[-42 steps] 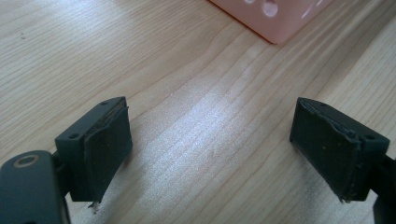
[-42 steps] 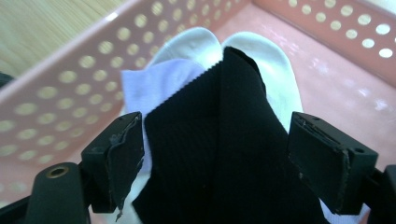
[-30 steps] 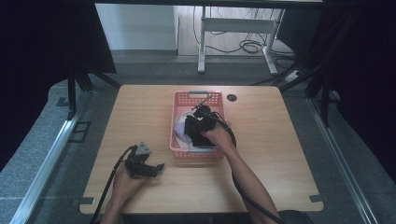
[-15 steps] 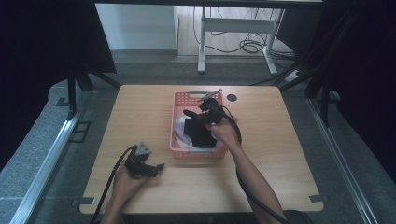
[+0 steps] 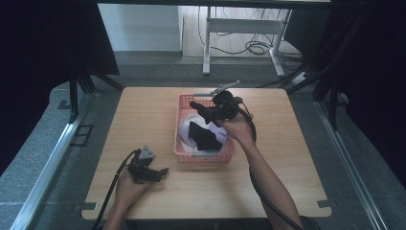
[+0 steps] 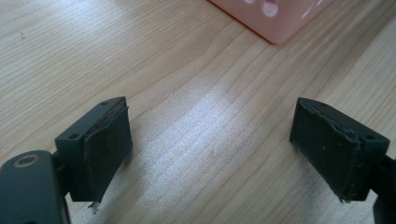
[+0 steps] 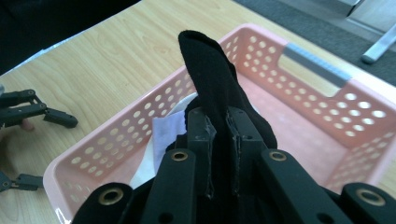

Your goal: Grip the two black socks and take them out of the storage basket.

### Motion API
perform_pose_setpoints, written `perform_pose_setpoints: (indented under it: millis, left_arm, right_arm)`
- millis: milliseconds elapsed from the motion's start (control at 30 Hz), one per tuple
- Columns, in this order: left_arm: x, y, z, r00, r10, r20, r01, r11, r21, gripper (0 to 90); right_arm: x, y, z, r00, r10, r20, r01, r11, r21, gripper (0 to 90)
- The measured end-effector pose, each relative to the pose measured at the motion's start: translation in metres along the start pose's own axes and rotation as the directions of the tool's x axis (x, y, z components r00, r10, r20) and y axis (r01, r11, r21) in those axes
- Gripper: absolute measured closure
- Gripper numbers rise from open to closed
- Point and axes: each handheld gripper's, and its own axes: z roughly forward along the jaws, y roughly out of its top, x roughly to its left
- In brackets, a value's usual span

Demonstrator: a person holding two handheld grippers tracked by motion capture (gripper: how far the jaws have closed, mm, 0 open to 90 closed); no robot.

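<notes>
My right gripper is shut on a black sock, whose end sticks out past the jaws. In the high view this gripper is held above the pink perforated basket at mid-table. More black fabric lies or hangs over white cloth in the basket; I cannot tell whether it is the same sock. My left gripper rests on the wooden table left of the basket's near corner. Its jaws stand wide open with bare wood between them.
A corner of the basket lies just ahead of the left gripper. The basket's far rim has a grey handle strip. A dark round hole sits in the tabletop behind the basket. Table legs and cables stand on the floor beyond.
The right gripper has risen out of the basket and moved toward its far side, carrying the black sock. The left gripper has stayed put.
</notes>
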Motion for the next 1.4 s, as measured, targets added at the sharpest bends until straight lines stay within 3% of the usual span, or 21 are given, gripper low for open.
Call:
perform_pose_setpoints:
  millis: [433, 900, 1167, 1400]
  left_arm:
    - [0.0, 0.0, 0.0, 1.0, 0.002, 0.001, -0.002, 1.0, 0.002, 12.5]
    - [0.0, 0.0, 0.0, 1.0, 0.002, 0.001, -0.002, 1.0, 0.002, 12.5]
    - [0.0, 0.0, 0.0, 1.0, 0.003, 0.002, -0.003, 1.0, 0.003, 12.5]
    - [0.0, 0.0, 0.0, 1.0, 0.004, 0.002, -0.004, 1.0, 0.003, 12.5]
  right_arm:
    - [-0.015, -0.009, -0.038, 0.9987, 0.018, 0.048, -0.016, 0.999, -0.039, 80.4]
    - [-0.038, -0.033, -0.069, 0.9934, 0.053, 0.101, -0.048, 0.997, -0.053, 79.8]
    - [-0.054, -0.051, -0.084, 0.9864, 0.092, 0.136, -0.084, 0.994, -0.066, 79.6]
    - [-0.069, -0.069, -0.096, 0.9738, 0.127, 0.189, -0.115, 0.991, -0.073, 79.6]
